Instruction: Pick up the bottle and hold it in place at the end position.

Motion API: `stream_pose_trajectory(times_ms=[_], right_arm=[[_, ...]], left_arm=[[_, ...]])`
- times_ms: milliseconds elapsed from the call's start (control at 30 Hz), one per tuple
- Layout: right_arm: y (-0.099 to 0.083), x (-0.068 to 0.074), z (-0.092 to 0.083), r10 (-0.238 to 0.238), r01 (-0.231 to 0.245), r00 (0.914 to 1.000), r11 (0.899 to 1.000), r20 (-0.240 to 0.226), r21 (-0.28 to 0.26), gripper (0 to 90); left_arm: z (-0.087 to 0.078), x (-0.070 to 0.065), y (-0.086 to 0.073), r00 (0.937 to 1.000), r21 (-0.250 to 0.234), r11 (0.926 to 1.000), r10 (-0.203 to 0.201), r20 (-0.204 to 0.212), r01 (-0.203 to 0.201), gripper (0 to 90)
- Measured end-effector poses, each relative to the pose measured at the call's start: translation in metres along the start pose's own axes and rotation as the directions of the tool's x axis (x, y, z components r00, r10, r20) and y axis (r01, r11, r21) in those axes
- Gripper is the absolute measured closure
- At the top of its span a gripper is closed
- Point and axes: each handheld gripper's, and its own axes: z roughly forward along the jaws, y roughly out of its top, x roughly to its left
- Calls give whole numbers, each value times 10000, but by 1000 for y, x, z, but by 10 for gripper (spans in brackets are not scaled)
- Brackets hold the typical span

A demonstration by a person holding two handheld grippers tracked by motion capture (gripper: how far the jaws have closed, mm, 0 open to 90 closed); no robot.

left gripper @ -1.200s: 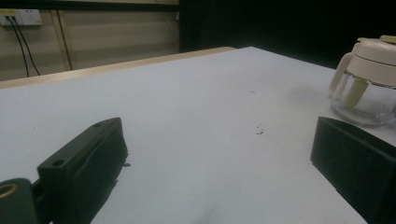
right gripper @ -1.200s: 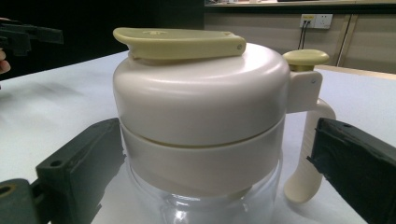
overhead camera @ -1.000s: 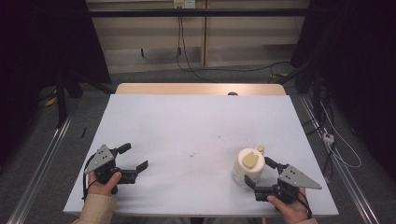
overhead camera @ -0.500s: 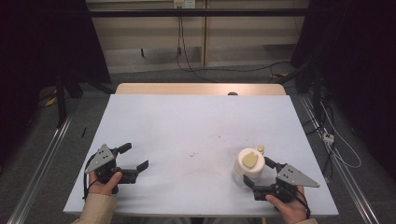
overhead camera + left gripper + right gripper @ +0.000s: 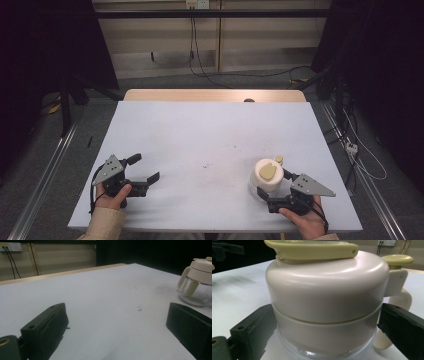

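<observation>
From the high view, the cream-lidded glass jug (image 5: pixel 267 177) sits on the white table (image 5: pixel 210 130) near its front right corner, and the right gripper (image 5: pixel 274 192) is right up against it — jaws either side of the jug's base. Well apart from the jug, the left gripper (image 5: pixel 145 170) rests with jaws spread, nothing between them. Left gripper view: jaws wide, bare table between, the jug (image 5: pixel 197 281) off beyond. Right gripper view: the jug (image 5: pixel 324 302) sits between the jaws — whether they grip it, I cannot tell.
</observation>
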Motion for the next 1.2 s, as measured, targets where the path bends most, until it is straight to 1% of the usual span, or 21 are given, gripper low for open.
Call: stream_pose_trajectory(times_ms=[133, 267, 300, 533, 967, 1067, 1167, 1200], right_arm=[[1, 1, 5, 34, -33, 10000, 9997, -26, 229, 20], [2, 1, 8, 2, -2, 10000, 9997, -25, 261, 21], [2, 1, 9, -21, 22, 10000, 9996, -28, 271, 21], [4, 4, 17, -142, 140, 9999, 9992, 67, 373, 26], [6, 2, 17, -148, 149, 9999, 9991, -20, 402, 50], [6, 3, 17, -224, 224, 9997, 9990, 5, 379, 51], [7, 3, 19, -171, 170, 9999, 9995, 20, 276, 52], [8, 3, 20, -221, 219, 9997, 9995, 62, 243, 52]], left_arm=[[1, 0, 0, 10000, 25, 10000, 10, 8, -10, 31], [1, 0, -1, 10000, 36, 10000, 16, 14, -17, 31], [1, 0, -1, 10000, -31, 10000, -79, 16, 79, 31], [2, 0, -1, 10000, 52, 10000, -45, 7, 45, 31], [2, 0, -2, 9999, 50, 9999, -164, 40, 164, 32], [3, 0, -2, 10000, 118, 9999, -81, 57, 80, 32], [3, 0, -2, 10000, 106, 9999, -79, 61, 78, 32], [3, -1, -1, 9999, 69, 9999, -77, 80, 77, 32]])
